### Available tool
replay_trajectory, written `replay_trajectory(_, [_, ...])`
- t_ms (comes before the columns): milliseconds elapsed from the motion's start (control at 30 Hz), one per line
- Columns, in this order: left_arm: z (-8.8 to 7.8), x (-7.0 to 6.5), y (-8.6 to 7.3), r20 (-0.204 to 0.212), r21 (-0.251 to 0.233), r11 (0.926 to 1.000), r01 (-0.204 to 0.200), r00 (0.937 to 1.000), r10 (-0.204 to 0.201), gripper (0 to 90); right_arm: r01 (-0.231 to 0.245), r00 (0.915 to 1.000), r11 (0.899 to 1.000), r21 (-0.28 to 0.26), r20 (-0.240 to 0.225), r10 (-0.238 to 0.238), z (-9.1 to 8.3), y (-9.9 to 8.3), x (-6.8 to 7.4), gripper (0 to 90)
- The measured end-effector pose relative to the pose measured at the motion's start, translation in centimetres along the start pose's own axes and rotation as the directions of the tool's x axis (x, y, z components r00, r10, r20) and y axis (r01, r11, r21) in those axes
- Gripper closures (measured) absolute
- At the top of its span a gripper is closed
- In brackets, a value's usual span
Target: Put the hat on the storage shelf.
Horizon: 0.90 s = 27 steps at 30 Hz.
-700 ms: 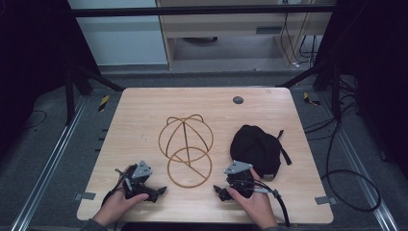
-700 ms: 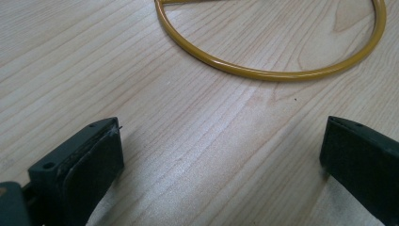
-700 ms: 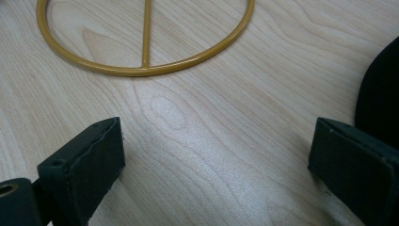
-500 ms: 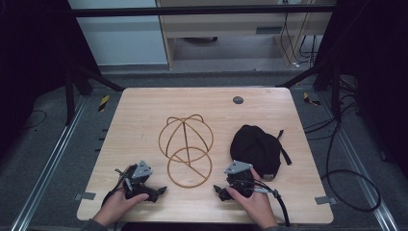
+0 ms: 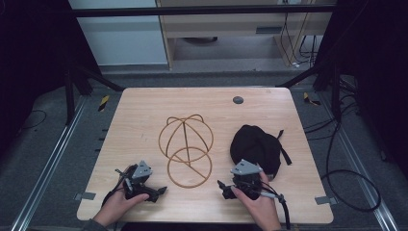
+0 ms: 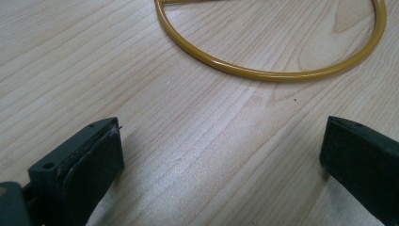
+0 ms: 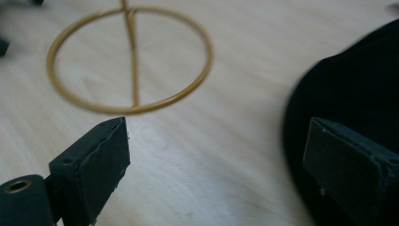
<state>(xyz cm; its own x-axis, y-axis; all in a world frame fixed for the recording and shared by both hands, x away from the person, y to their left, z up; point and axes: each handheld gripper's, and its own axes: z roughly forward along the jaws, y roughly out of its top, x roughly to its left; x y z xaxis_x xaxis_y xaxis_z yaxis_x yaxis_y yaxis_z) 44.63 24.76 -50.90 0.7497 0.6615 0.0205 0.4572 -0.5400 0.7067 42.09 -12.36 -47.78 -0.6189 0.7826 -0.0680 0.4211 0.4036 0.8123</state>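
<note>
Near edge of the wooden table (image 5: 144, 110): left gripper (image 5: 161, 190), jaws wide, nothing between them; right gripper (image 5: 222, 186), jaws wide and empty, just beside the black cap (image 5: 255, 147). Mid-table: the cap, lying right of centre; the gold wire stand (image 5: 185, 147), beside it to the left. Far edge: small dark disc (image 5: 237, 100).

two bare hands, the left hand (image 5: 117, 206) and the right hand (image 5: 256, 204), each carry a black handheld two-jaw tool. the left gripper (image 5: 161, 190) and the right gripper (image 5: 220, 185) have dark, blocky bodies, each topped by a grey three-cornered plate. a black cable trails from each. close up, the jaws are matte black rectangular blocks with flat rubbery pads and small screw holes on their sides. a dark sleeve edge shows at the left wrist.
</note>
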Motion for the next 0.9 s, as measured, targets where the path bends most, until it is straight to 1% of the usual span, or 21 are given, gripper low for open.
replay_trajectory(67, [0.0, 0.0, 0.0, 0.0, 0.0, 1.0, -0.001, 1.0, 0.001, 0.0, -0.028, 0.9987, 0.998, -0.048, 0.04, 0.03, -1.2, 0.0, -0.7, 7.8])
replay_trajectory(100, [0.0, 0.0, 0.0, 0.0, 0.001, 1.0, -0.002, 1.0, 0.002, 0.0, -0.044, 0.9926, 0.996, -0.077, 0.11, 0.052, -2.1, -0.2, -1.5, 7.9])
replay_trajectory(133, [0.0, 0.0, 0.0, 0.0, -0.001, 1.0, 0.0, 1.0, 0.0, 0.0, -0.044, 0.9926, 0.996, -0.077, 0.11, 0.052, -2.1, -0.2, -1.5, 7.9])
replay_trajectory(167, [0.0, 0.0, 0.0, 0.0, 0.001, 1.0, -0.002, 1.0, 0.002, 0.0, -0.047, 0.9888, 0.996, -0.081, 0.138, 0.058, -2.4, -0.3, -1.8, 7.9])
replay_trajectory(200, [0.0, 0.0, 0.0, 0.0, 0.001, 1.0, -0.001, 1.0, 0.001, 0.0, -0.058, 0.9813, 0.994, -0.091, 0.178, 0.074, -2.9, -0.5, -2.3, 7.9])
replay_trajectory(233, [0.0, 0.0, 0.0, 0.0, 0.001, 1.0, -0.001, 1.0, 0.001, 0.0, -0.077, 0.9744, 0.992, -0.097, 0.203, 0.096, -3.2, -0.6, -2.7, 7.8])
replay_trajectory(267, [0.0, 0.0, 0.0, 0.0, 0.001, 1.0, -0.002, 1.0, 0.002, 0.0, -0.081, 0.9673, 0.992, -0.101, 0.232, 0.102, -3.6, -0.7, -3.0, 7.6])
replay_trajectory(300, [0.0, 0.0, 0.0, 0.001, 0.001, 1.0, -0.002, 1.0, 0.002, 0.0, -0.082, 0.9594, 0.991, -0.105, 0.261, 0.107, -3.9, -0.8, -3.3, 7.6])
replay_trajectory(367, [0.0, 0.0, 0.0, 0.001, 0.001, 1.0, -0.002, 1.0, 0.002, 0.0, -0.072, 0.9445, 0.993, -0.095, 0.314, 0.098, -4.3, -1.0, -3.7, 7.0])
replay_trajectory(400, [0.0, 0.0, 0.0, 0.002, 0.001, 1.0, -0.003, 1.0, 0.003, 0.0, -0.073, 0.9405, 0.993, -0.092, 0.325, 0.099, -4.5, -1.1, -3.8, 6.9])
replay_trajectory(433, [0.0, 0.0, 0.0, 0.002, 0.001, 1.0, -0.002, 1.0, 0.002, 0.0, -0.08, 0.9396, 0.993, -0.088, 0.326, 0.105, -4.6, -1.2, -4.0, 6.9])
replay_trajectory(533, [0.0, -0.1, 0.0, 0.001, 0.001, 1.0, -0.002, 1.0, 0.002, 0.0, -0.106, 0.9399, 0.991, -0.082, 0.317, 0.127, -4.7, -1.4, -4.3, 6.4])
replay_trajectory(567, [0.0, -0.1, 0.0, 0.001, 0.001, 1.0, -0.002, 1.0, 0.002, 0.0, -0.102, 0.9399, 0.992, -0.08, 0.319, 0.122, -4.8, -1.4, -4.3, 6.3])
replay_trajectory(600, [0.0, -0.1, 0.0, 0.001, 0.001, 1.0, -0.002, 1.0, 0.002, 0.0, -0.101, 0.9381, 0.992, -0.073, 0.325, 0.12, -4.8, -1.3, -4.3, 6.3])
replay_trajectory(633, [0.0, -0.1, 0.0, 0.001, 0.001, 1.0, -0.002, 1.0, 0.002, 0.0, -0.103, 0.9319, 0.993, -0.062, 0.343, 0.118, -4.9, -1.3, -4.4, 6.7])
replay_trajectory(667, [0.0, -0.1, 0.0, 0.0, 0.001, 1.0, -0.001, 1.0, 0.001, 0.0, -0.101, 0.9313, 0.993, -0.061, 0.345, 0.116, -5.0, -1.3, -4.5, 7.1])
replay_trajectory(700, [0.0, -0.1, 0.0, 0.0, 0.001, 1.0, -0.002, 1.0, 0.002, 0.0, -0.116, 0.9337, 0.992, -0.049, 0.335, 0.126, -5.1, -1.1, -4.9, 7.2])
replay_trajectory(767, [0.0, -0.1, 0.0, 0.0, 0.001, 1.0, -0.001, 1.0, 0.001, 0.0, -0.125, 0.9348, 0.991, -0.038, 0.33, 0.13, -5.1, -1.0, -5.1, 7.4])
replay_trajectory(800, [0.0, -0.1, 0.0, 0.0, 0.001, 1.0, -0.001, 1.0, 0.001, 0.0, -0.137, 0.9321, 0.991, 0.004, 0.339, 0.128, -5.2, -0.6, -5.7, 9.9])
replay_trajectory(867, [0.0, -0.1, 0.0, 0.001, 0.001, 1.0, -0.002, 1.0, 0.002, 0.0, -0.141, 0.932, 0.99, 0.013, 0.339, 0.128, -5.3, -0.4, -5.8, 11.3])
replay_trajectory(900, [0.0, -0.1, 0.0, 0.001, 0.001, 1.0, -0.002, 1.0, 0.002, 0.0, -0.137, 0.9326, 0.99, 0.031, 0.341, 0.119, -5.4, -0.1, -6.0, 11.0])
